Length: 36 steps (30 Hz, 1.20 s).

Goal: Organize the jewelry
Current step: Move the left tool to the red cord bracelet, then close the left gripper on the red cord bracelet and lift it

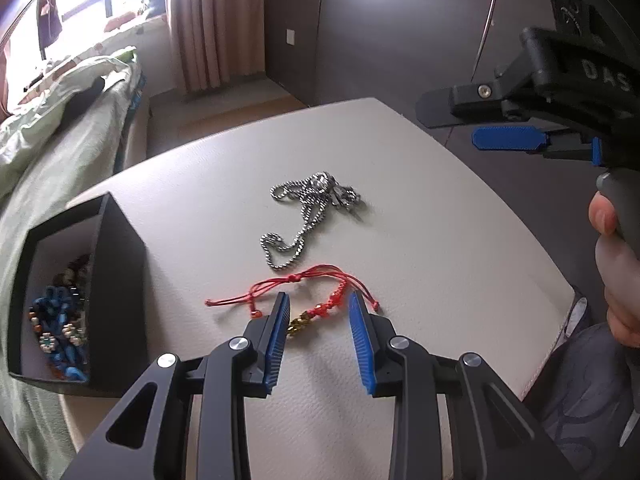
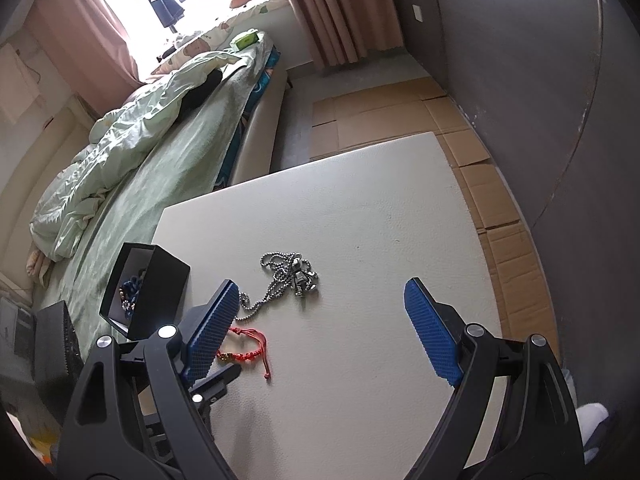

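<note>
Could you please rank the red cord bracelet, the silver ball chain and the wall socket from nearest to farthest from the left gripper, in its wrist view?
1. Red cord bracelet, between the left gripper fingers.
2. Silver ball chain, mid-table beyond.
3. Wall socket, far wall.

Both grippers were black, with ribbed blue pads (image 1: pixel 276 344) and round silver screws (image 1: pixel 167 360). The right gripper (image 1: pixel 486 120) bore the raised letters "DAS" (image 1: pixel 604 74).

The right gripper (image 2: pixel 320 324) hangs with jaws wide above the table (image 2: pixel 380 208), beside the red bracelet (image 2: pixel 246 350).
</note>
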Each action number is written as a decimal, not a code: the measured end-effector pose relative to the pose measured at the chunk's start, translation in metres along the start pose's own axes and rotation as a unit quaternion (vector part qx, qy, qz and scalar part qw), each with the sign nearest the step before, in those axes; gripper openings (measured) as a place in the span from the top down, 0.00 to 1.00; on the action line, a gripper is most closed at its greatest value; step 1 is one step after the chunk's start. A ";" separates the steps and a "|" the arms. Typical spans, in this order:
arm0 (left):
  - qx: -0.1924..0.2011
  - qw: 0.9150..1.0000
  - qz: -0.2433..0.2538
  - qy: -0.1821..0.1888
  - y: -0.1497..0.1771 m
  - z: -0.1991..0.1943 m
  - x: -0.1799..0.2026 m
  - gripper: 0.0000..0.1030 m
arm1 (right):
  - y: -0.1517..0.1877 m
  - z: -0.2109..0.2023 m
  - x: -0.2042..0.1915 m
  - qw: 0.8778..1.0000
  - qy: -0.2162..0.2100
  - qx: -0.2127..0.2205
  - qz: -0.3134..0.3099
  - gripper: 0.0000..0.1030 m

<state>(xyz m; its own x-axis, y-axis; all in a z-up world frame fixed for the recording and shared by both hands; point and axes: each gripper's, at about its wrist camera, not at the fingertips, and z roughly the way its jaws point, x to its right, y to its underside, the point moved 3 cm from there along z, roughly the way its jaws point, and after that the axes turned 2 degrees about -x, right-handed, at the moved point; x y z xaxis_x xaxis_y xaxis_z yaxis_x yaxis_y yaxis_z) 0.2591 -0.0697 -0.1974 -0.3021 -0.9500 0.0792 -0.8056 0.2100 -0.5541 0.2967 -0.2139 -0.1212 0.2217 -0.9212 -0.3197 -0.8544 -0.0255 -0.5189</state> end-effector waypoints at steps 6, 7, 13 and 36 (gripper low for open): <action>-0.023 1.000 -0.002 0.006 -0.002 0.012 -0.003 0.72 | 0.001 0.003 -0.002 1.000 0.001 -0.005 -0.005 0.18; -0.027 1.000 -0.003 0.007 -0.001 0.012 -0.002 0.72 | 0.001 0.003 -0.002 1.000 0.001 -0.005 -0.006 0.18; -0.038 0.999 -0.004 0.015 0.010 0.007 -0.002 0.72 | 0.001 0.004 -0.001 1.000 0.004 -0.008 -0.007 0.18; 0.056 0.995 -0.077 0.015 -0.015 -0.042 -0.039 0.96 | 0.008 0.062 -0.027 0.996 0.053 -0.030 -0.063 0.32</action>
<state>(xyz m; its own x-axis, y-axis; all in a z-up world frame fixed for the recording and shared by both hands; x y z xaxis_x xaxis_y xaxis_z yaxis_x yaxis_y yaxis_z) 0.2611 -0.0264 -0.1577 -0.1959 -0.9614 0.1930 -0.7822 0.0345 -0.6221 0.3130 -0.1650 -0.1656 0.2809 -0.9450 -0.1676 -0.8504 -0.1641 -0.4998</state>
